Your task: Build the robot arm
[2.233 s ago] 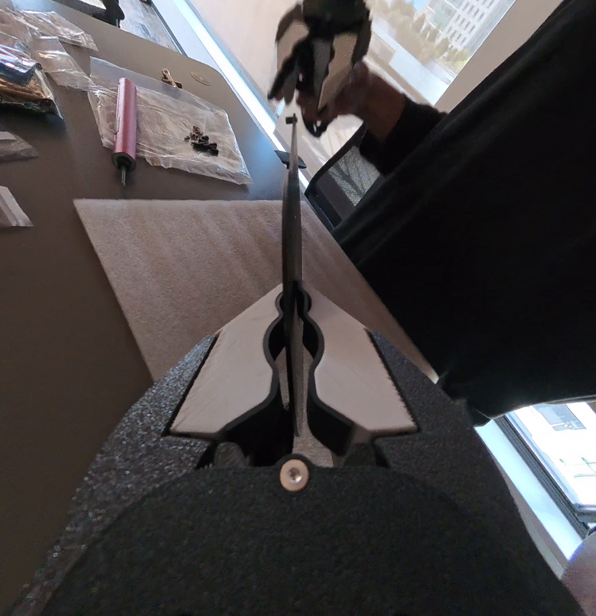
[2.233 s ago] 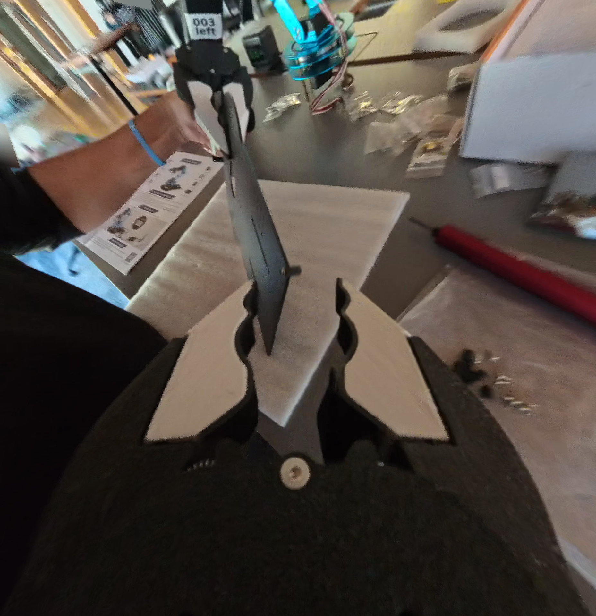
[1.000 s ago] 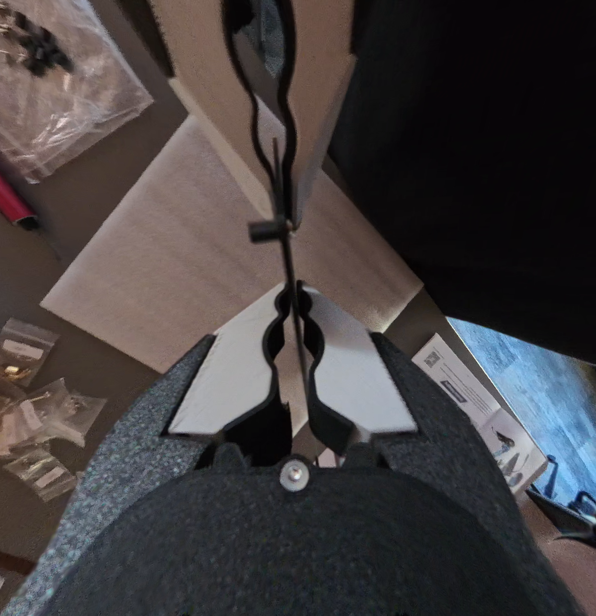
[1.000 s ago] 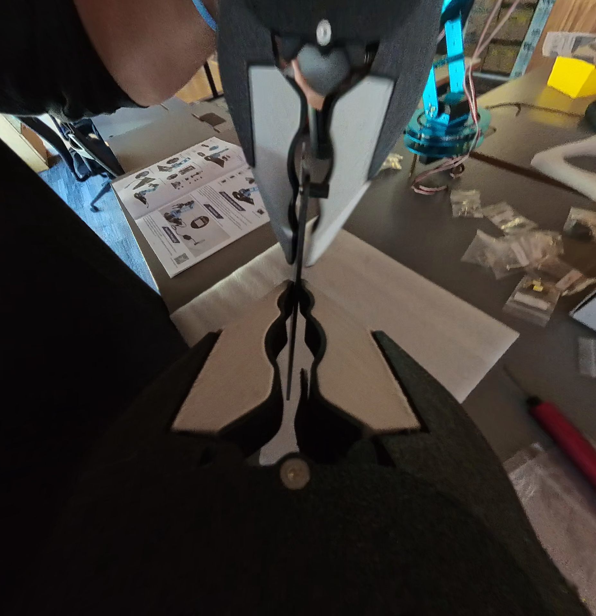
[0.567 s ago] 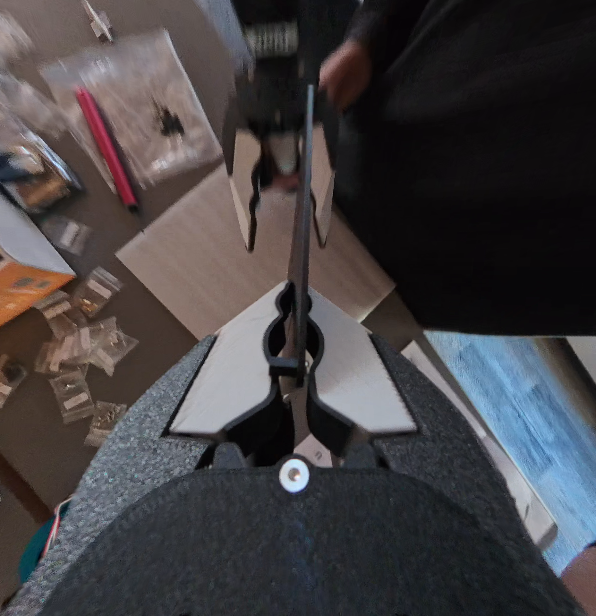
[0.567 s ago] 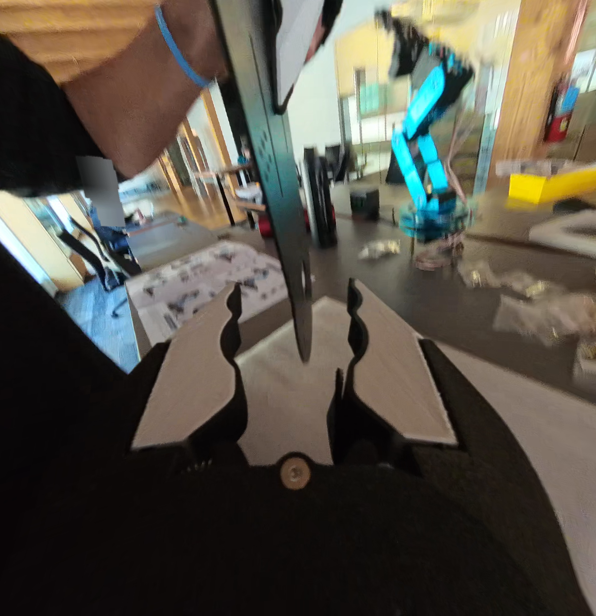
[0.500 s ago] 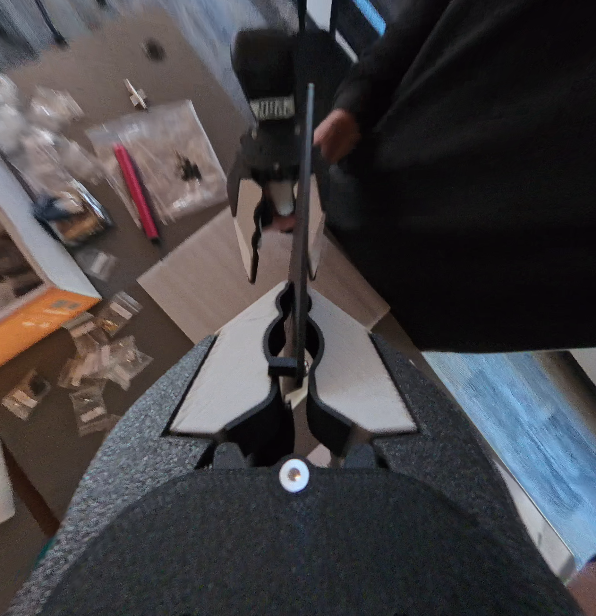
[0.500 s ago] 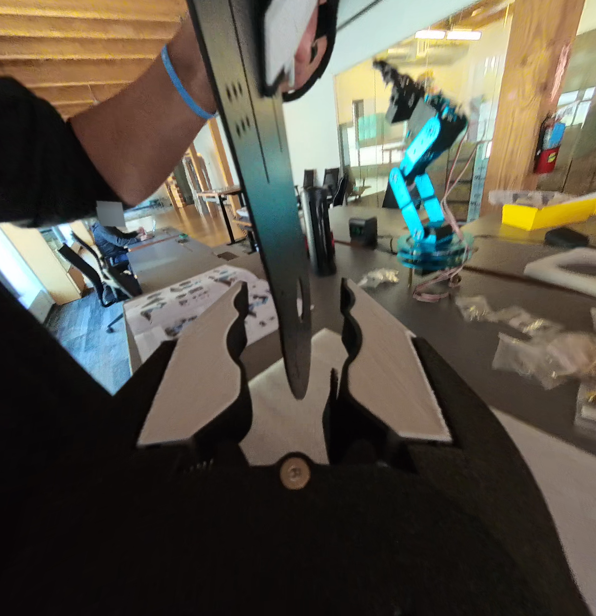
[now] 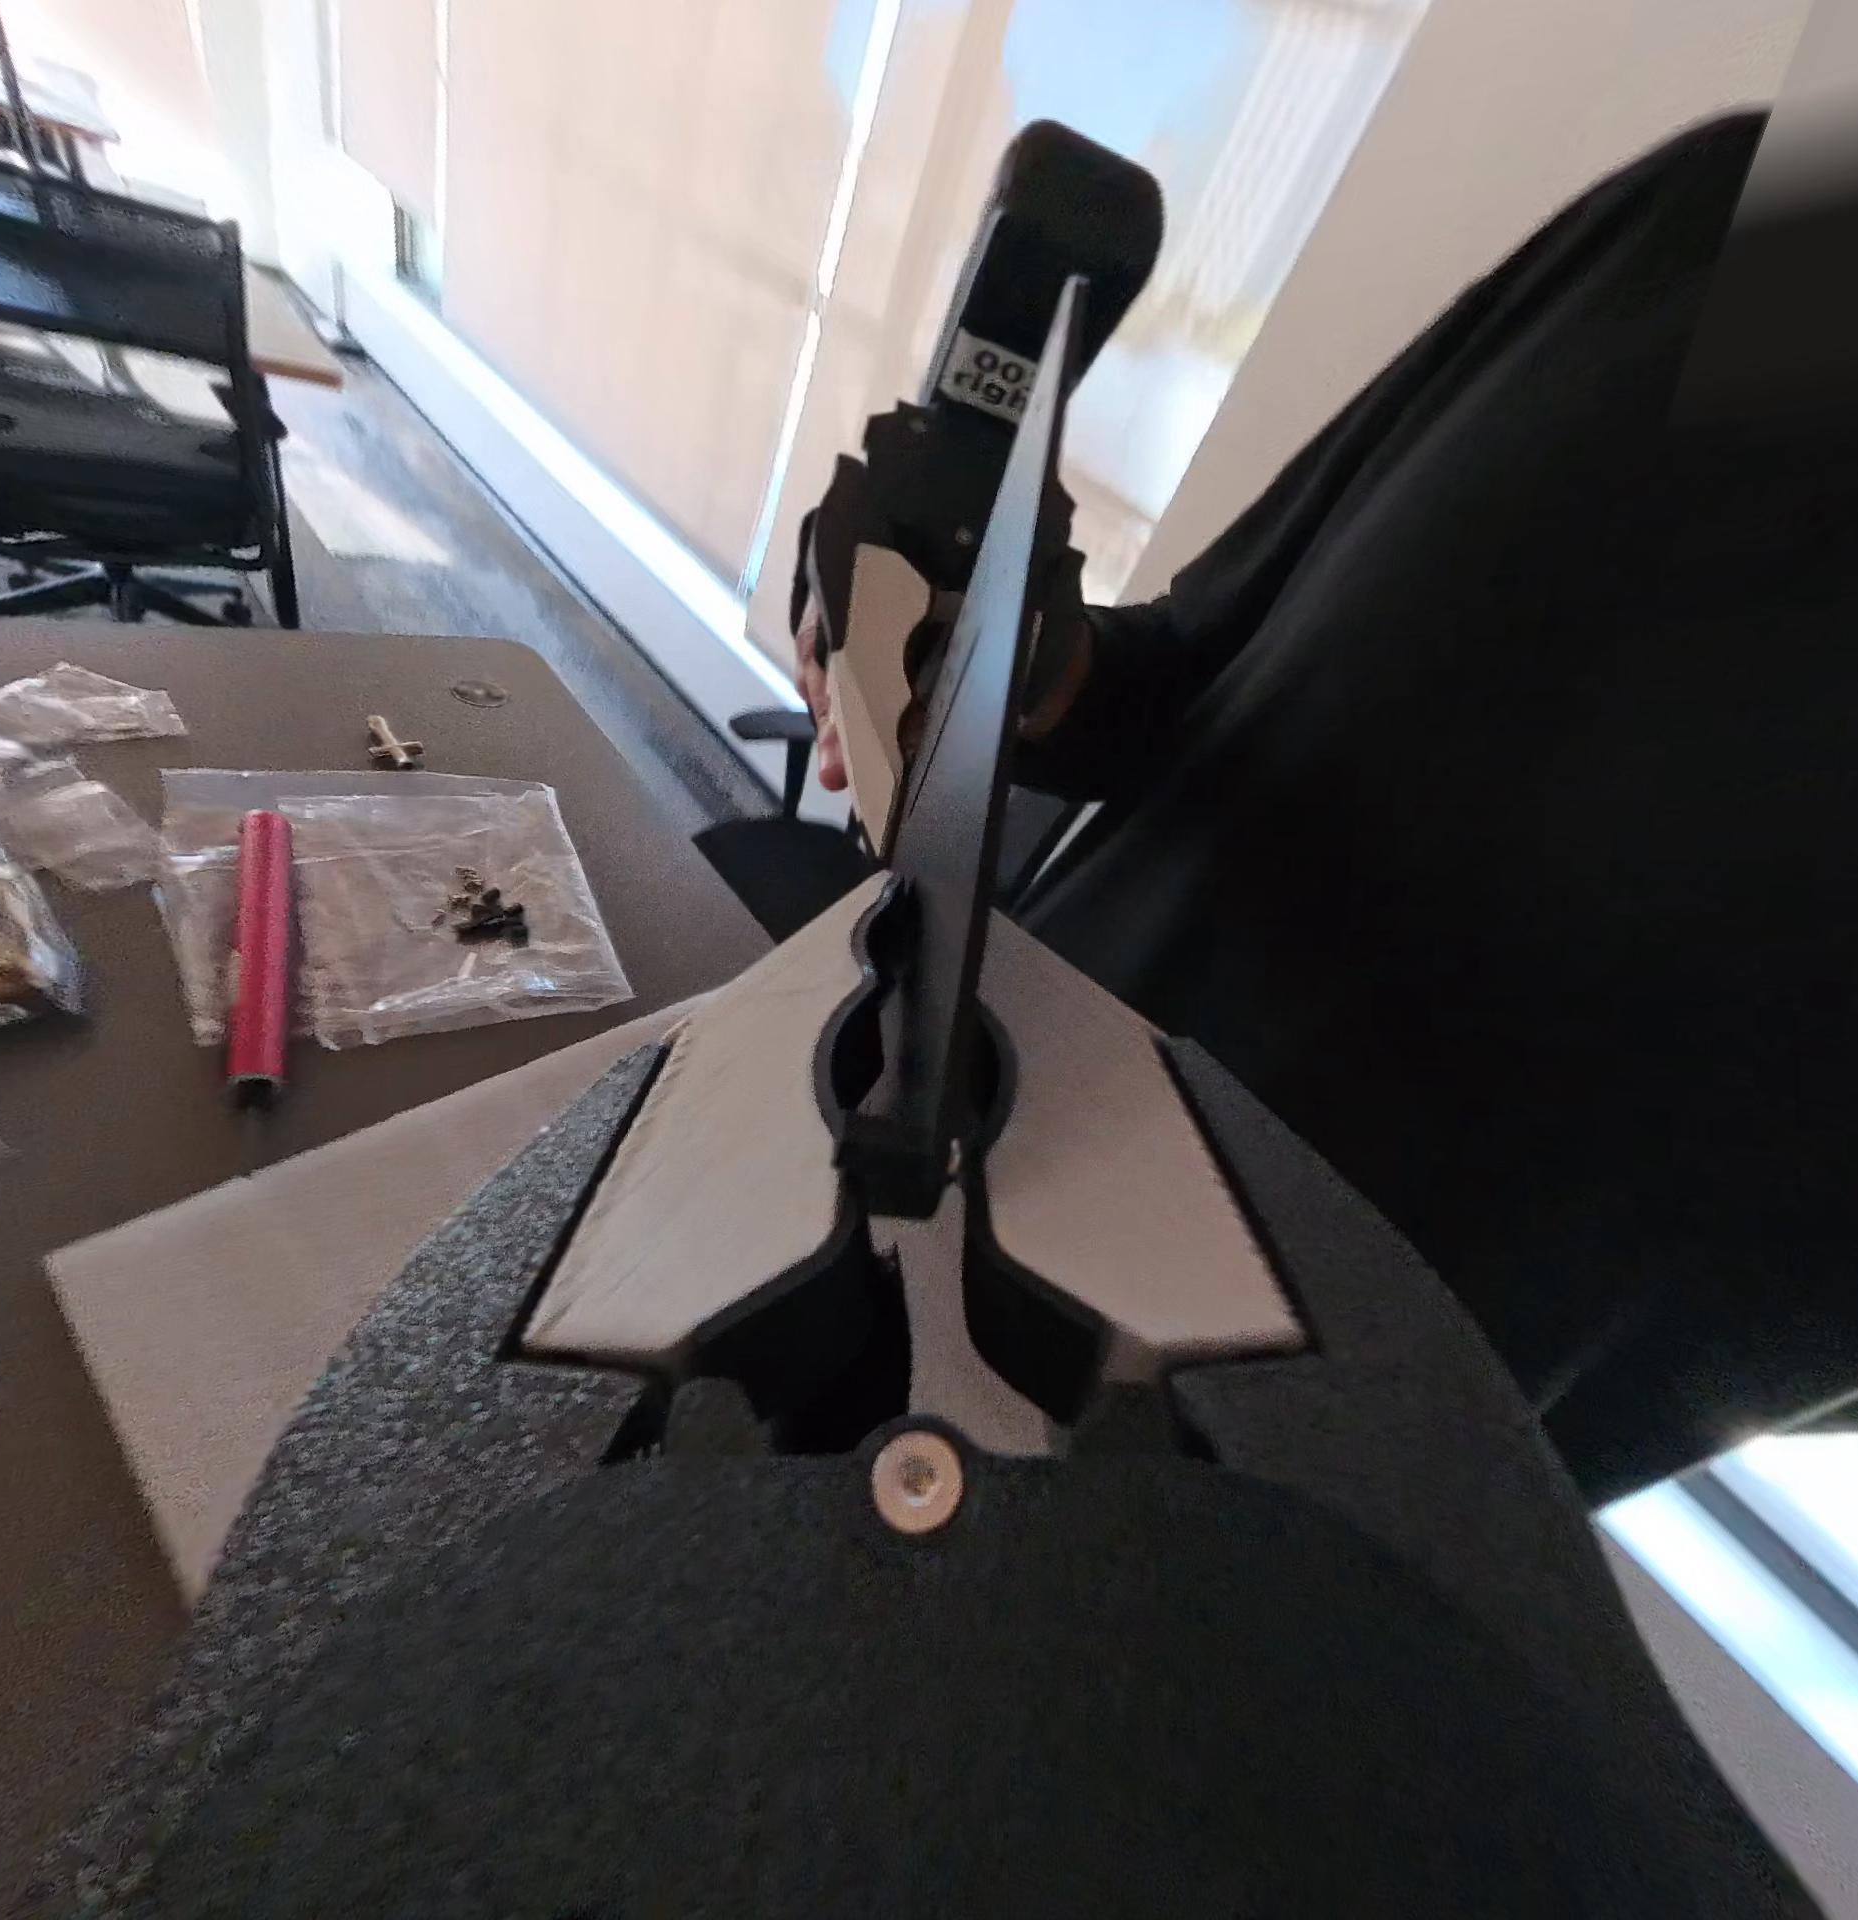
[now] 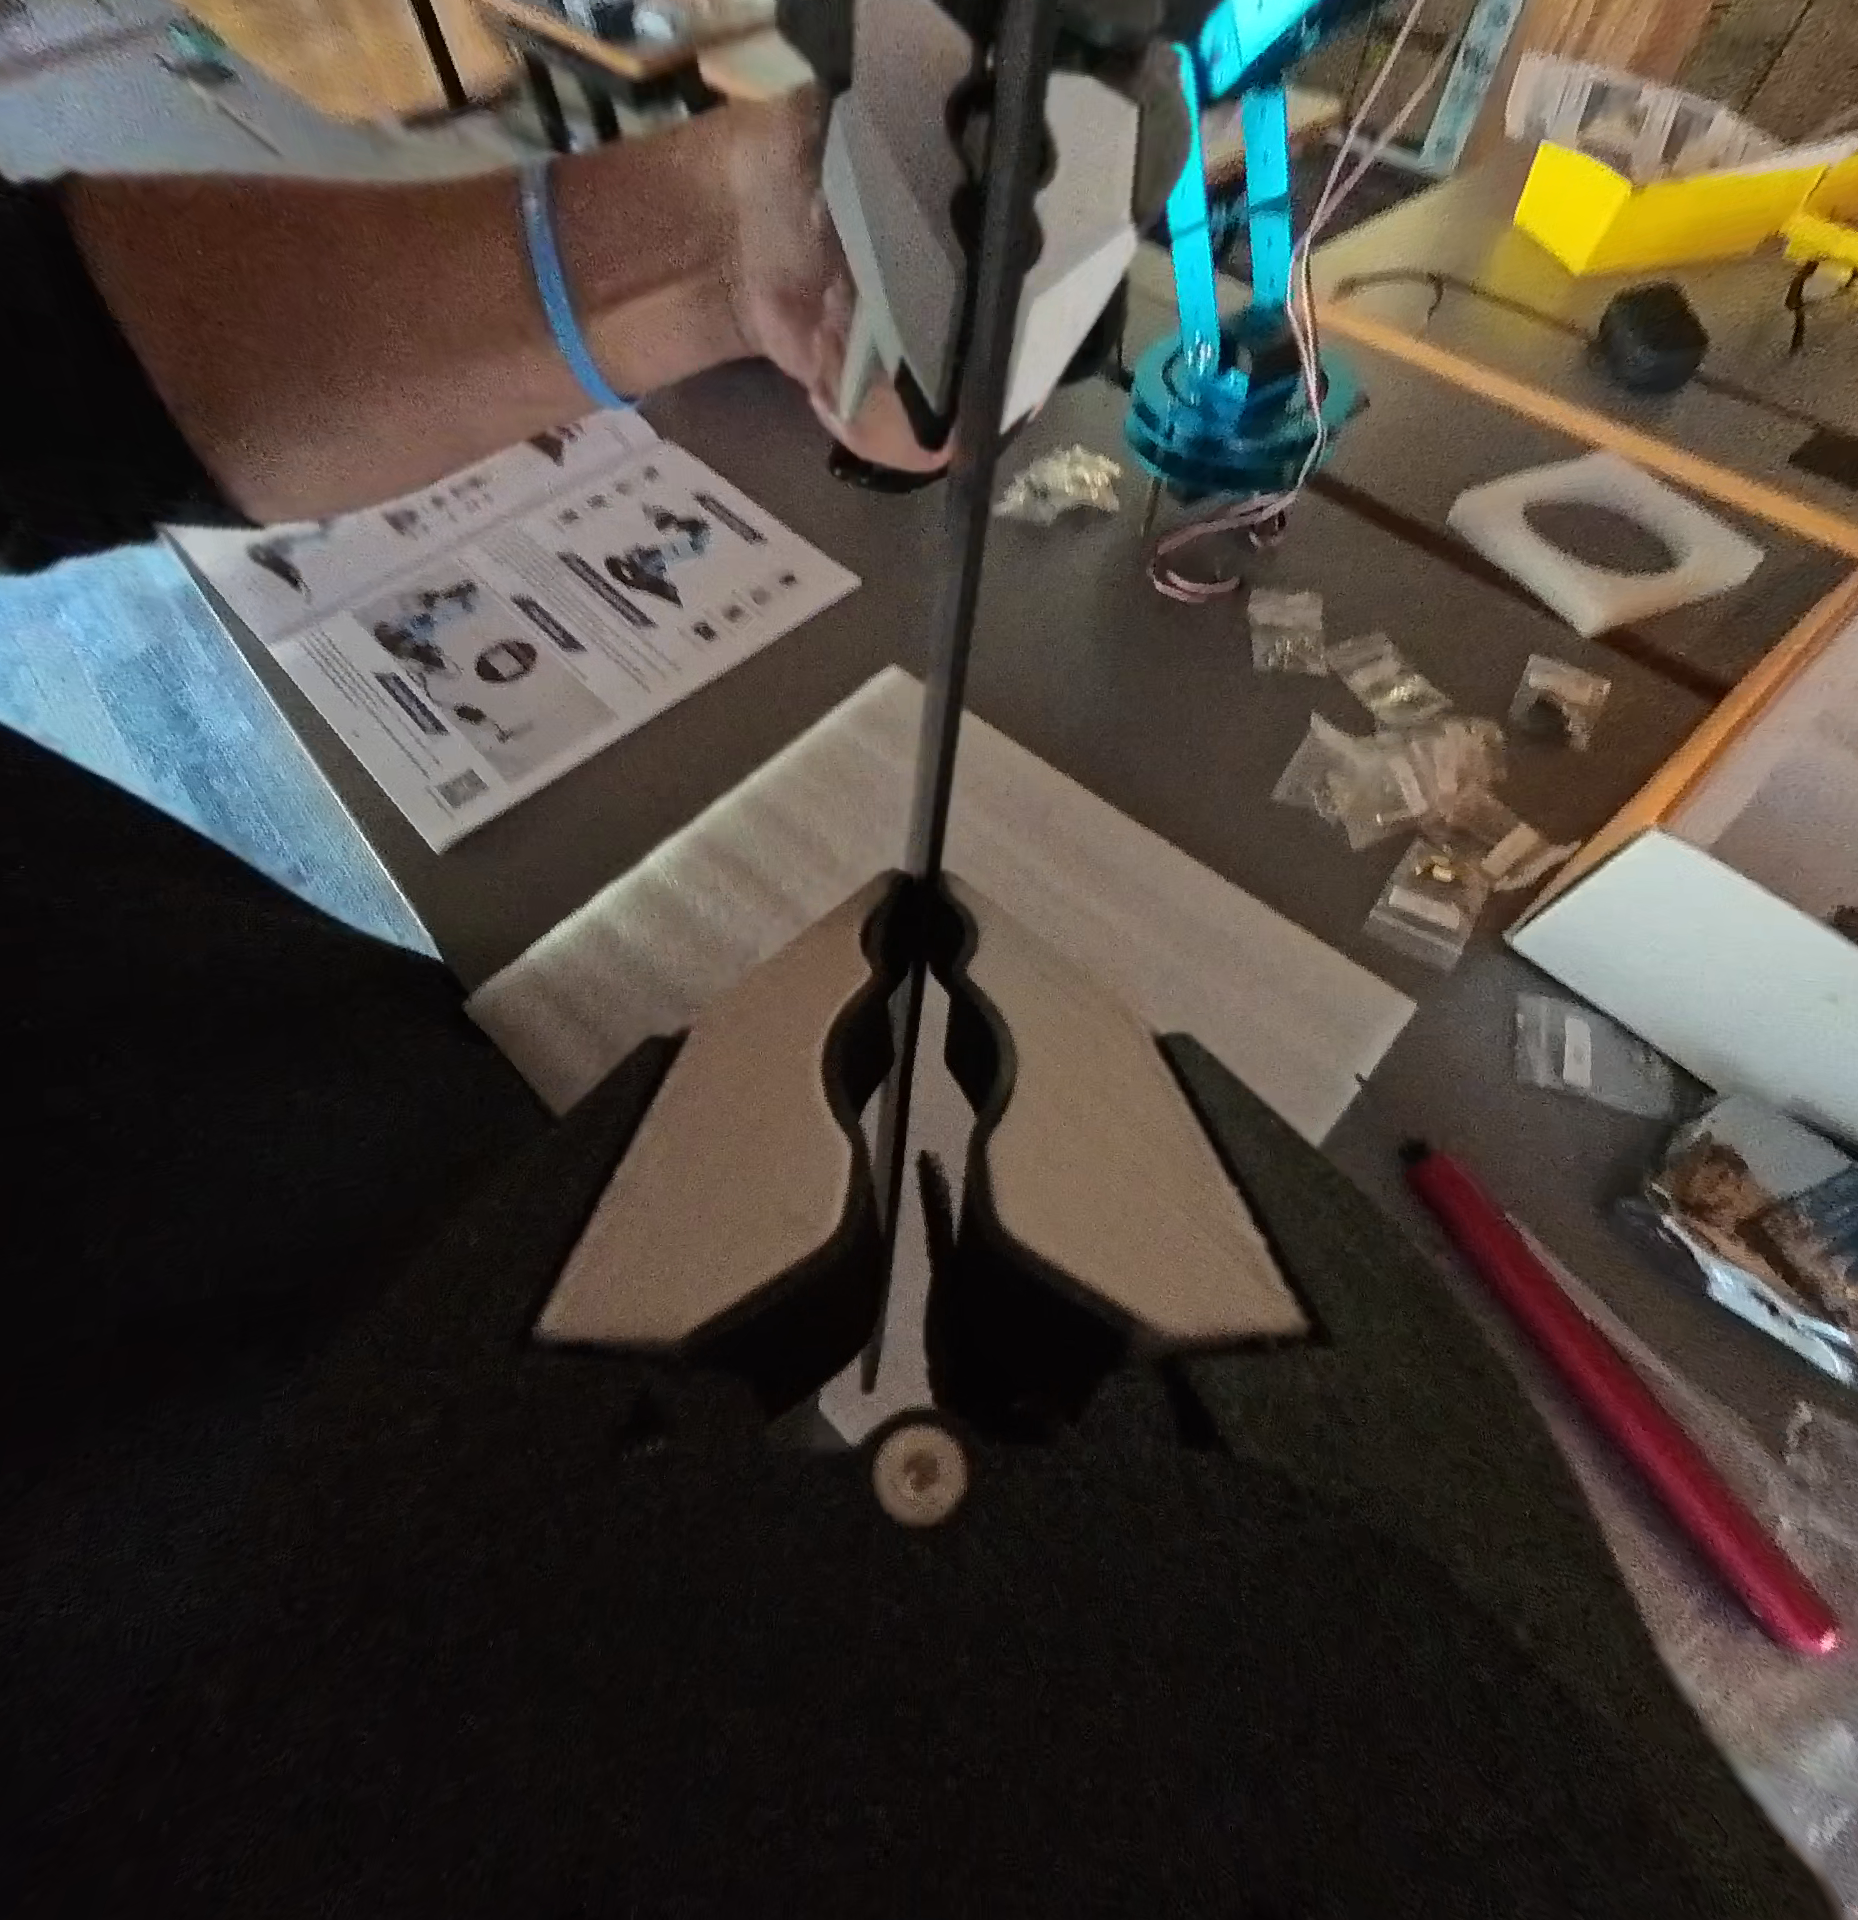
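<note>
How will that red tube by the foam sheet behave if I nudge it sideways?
The red tube looks round and smooth, so it would probably roll. It lies partly on a clear plastic bag, which may let it slide. It looks straight and likely stiff.

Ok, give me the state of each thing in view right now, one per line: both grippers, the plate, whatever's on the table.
left gripper: shut on the plate's end.
right gripper: shut on the opposite end.
flat black metal plate: held edge-on in the air between both grippers.
white foam sheet: flat on the table, bare.
red cylindrical tool: lying on a clear plastic bag.
printed instruction sheet: lying open.
</note>
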Motion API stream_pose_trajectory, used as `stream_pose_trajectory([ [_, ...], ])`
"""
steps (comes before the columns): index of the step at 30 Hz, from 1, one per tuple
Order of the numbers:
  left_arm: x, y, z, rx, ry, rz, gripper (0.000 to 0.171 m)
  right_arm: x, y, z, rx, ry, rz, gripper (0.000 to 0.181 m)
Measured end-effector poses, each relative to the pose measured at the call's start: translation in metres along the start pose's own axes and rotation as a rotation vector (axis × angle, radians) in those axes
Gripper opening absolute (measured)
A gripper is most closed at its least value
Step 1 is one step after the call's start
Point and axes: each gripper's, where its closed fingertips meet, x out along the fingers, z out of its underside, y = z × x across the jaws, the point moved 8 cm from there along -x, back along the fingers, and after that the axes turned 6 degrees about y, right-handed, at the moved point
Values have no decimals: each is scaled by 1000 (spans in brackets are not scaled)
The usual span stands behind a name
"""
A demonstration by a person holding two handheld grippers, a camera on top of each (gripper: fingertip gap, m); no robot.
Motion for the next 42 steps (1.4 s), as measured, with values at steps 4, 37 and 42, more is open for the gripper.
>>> stream_pose_trajectory([
  [4, -3, -26, 64, -145, 227, -21, 13, 7, 13, 22, 57, -111, -6, 0],
  [37, -49, -23, 130, -102, 241, -788, 41, 83, 6, 25, 185, -624, 170, 1],
  [42, -44, -21, 126, -179, 271, -768, 54, 81, 4, 28, 160, -589, 150, 1],
])
